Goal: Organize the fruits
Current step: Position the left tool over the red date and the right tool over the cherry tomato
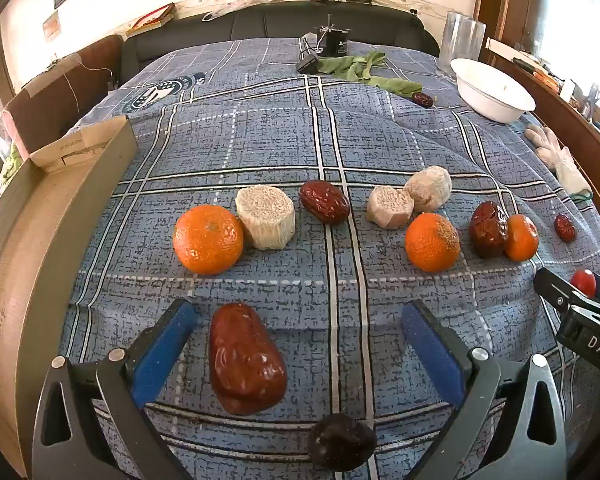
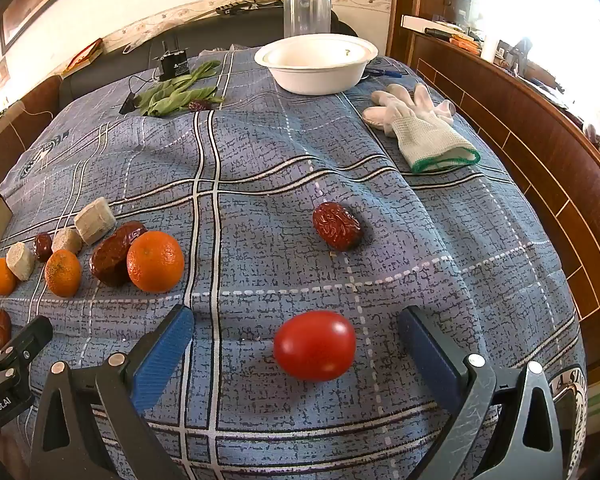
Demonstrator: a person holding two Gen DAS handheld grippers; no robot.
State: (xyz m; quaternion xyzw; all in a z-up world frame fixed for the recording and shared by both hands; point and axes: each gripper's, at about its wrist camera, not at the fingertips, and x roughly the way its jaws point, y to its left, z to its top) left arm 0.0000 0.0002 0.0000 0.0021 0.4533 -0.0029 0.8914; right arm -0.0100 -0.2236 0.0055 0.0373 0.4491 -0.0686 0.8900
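My left gripper [image 1: 300, 332] is open; a large red date [image 1: 246, 360] lies on the blue plaid cloth between its fingers, nearer the left one. A dark fruit [image 1: 342, 446] lies just below. Beyond, a row holds tangerines [image 1: 208, 239] [image 1: 432, 242], pale corn-like chunks [image 1: 266, 217] and more dates [image 1: 324, 201]. My right gripper [image 2: 296, 330] is open around a cherry tomato [image 2: 315, 345], touching neither finger. A red date [image 2: 337, 226] lies further ahead. The fruit row [image 2: 155, 255] is at its left.
A white bowl [image 2: 316, 65] and clear cup [image 2: 307, 12] stand at the back. A white glove [image 2: 420, 128] lies at the right, green leaves [image 2: 176, 94] at the back left. A cardboard box [image 1: 40, 216] stands along the left edge.
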